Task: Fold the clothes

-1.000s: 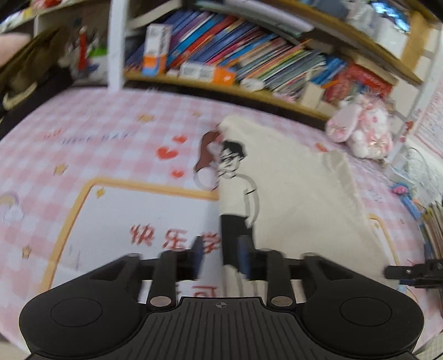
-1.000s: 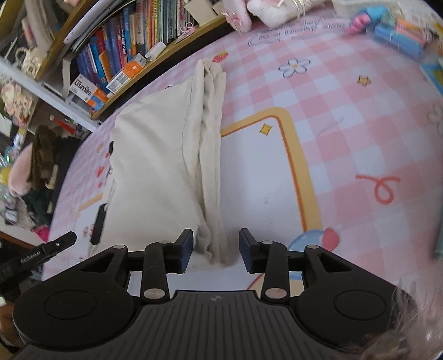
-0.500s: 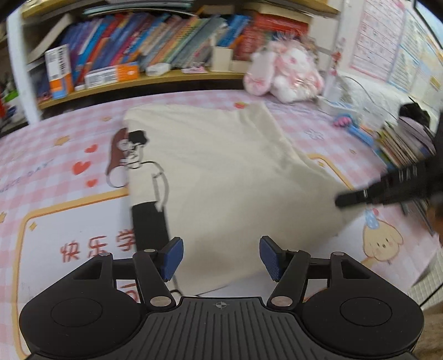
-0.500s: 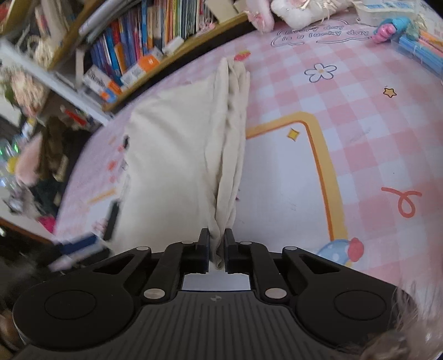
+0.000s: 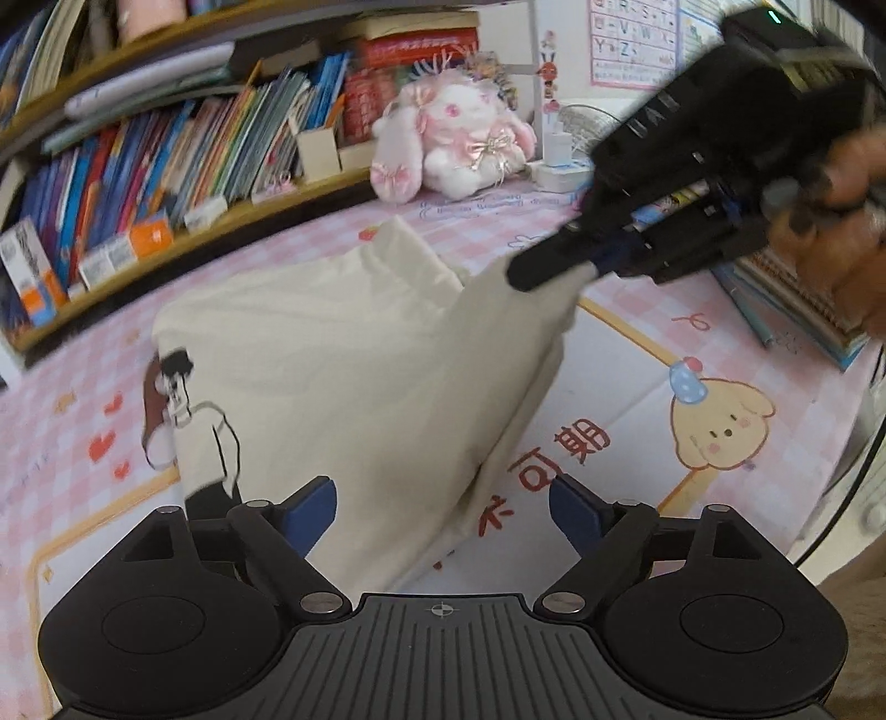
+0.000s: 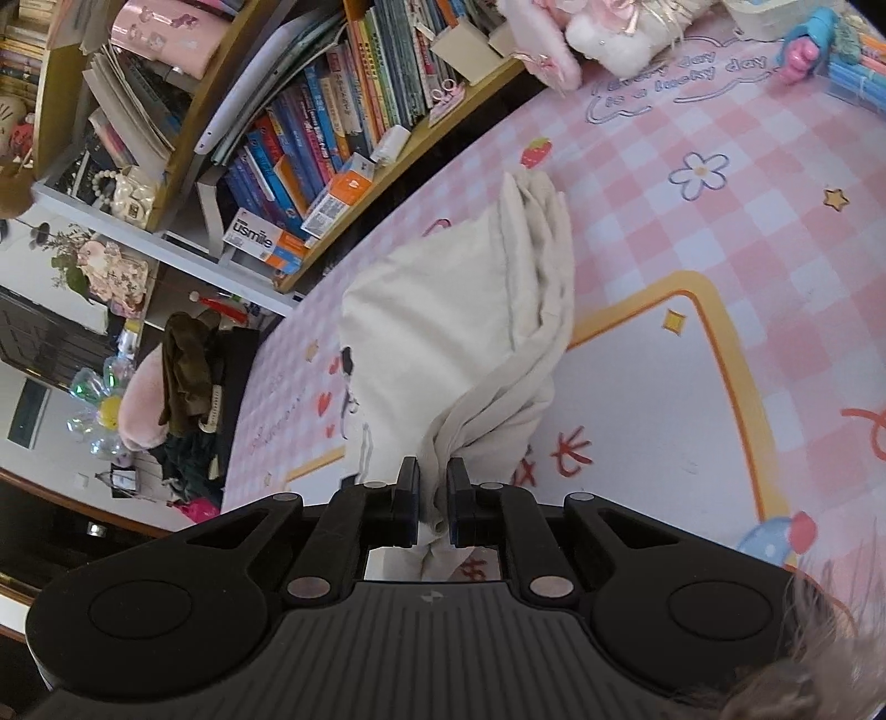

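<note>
Wooden bookshelf (image 5: 183, 221) runs along the far edge of the work surface, packed with leaning, colourful books (image 5: 221, 149); an upper shelf (image 6: 183, 111) holds papers and a pink box. Surface covered by pink-and-white checked mat (image 5: 637, 376) with yellow-bordered white panel, red characters, cartoon puppy print. White-and-pink plush rabbit (image 5: 454, 149) sits against the shelf. Alphabet chart (image 5: 631, 44) on the wall at right. Stacked books (image 5: 797, 299) at right edge. Even, soft daylight.

Black ribbed tool (image 5: 441, 509), blue pads (image 5: 310, 507)
</note>
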`<state>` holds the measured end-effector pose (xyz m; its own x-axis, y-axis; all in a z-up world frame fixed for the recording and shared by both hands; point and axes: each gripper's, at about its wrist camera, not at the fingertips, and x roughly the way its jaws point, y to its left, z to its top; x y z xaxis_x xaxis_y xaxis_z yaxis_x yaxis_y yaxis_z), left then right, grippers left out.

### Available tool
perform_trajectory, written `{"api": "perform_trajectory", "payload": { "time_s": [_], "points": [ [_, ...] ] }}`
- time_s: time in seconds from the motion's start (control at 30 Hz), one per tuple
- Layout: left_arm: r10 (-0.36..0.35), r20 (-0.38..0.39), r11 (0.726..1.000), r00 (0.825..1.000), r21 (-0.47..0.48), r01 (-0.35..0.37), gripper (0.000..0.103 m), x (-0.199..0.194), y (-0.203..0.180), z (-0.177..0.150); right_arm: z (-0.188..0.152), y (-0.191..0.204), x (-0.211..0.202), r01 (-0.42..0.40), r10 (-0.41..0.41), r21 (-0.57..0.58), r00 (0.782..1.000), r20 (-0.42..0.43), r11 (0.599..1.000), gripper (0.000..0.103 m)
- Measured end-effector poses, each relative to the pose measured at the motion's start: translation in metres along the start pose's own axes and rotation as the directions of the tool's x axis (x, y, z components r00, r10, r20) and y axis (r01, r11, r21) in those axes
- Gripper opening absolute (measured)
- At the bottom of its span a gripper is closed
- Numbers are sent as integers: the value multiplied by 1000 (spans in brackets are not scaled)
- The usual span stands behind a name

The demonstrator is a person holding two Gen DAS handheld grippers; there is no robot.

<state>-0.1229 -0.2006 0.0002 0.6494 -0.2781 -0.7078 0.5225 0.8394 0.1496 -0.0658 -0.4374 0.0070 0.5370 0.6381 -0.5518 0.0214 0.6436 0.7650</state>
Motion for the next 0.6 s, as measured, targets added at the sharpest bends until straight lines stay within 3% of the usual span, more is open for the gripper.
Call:
{"api": "perform_trajectory", "payload": {
  "time_s": [0.07,0.2,0.43,0.6],
  "points": [
    [56,13,998,998,30,-56,92,2,-6,-1,2,3,0,-10,10,6,1000,2,1000,9],
    [96,-8,994,995,56,-95,92,11,-12,-3,1,0,-1,-9,9,32,1000,4,999,9],
    [85,-45,990,995,115,-79,92,23,-27,-5,-2,-6,-3,-3,2,74,1000,14,997,9],
    [94,-25,975,995,204,-87,92,34,-42,-5,-3,-7,-3,-5,4,79,1000,15,997,9]
  ]
}}
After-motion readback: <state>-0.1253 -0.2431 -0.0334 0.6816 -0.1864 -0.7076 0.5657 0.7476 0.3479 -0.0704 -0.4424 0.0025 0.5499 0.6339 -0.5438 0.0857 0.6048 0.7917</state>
